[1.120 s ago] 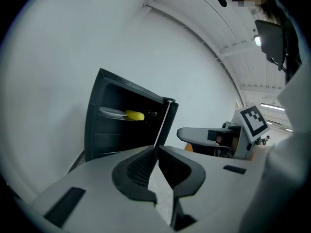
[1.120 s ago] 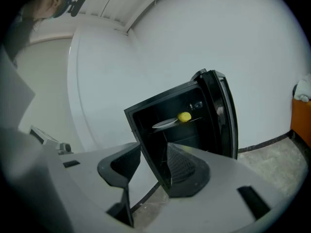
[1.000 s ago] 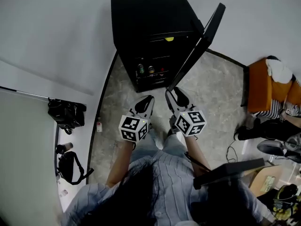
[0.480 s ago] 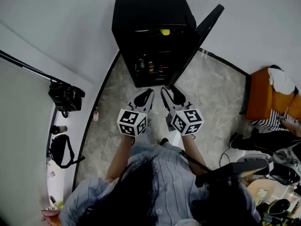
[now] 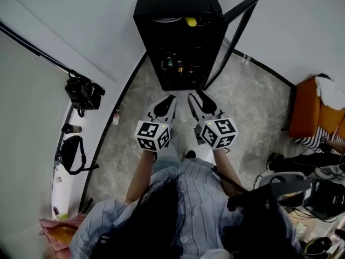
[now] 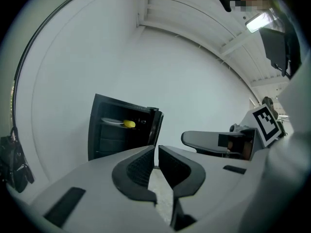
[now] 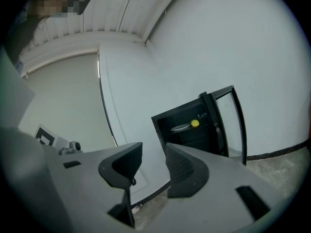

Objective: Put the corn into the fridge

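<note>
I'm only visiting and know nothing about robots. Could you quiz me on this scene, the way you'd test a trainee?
1. True or false: the fridge door is shut.
2. Where is the corn? A) on the fridge's top shelf B) on its bottom shelf C) on top of the fridge
3. What stands on a shelf below the corn?
Key: 1 false; 2 A; 3 small bottles.
</note>
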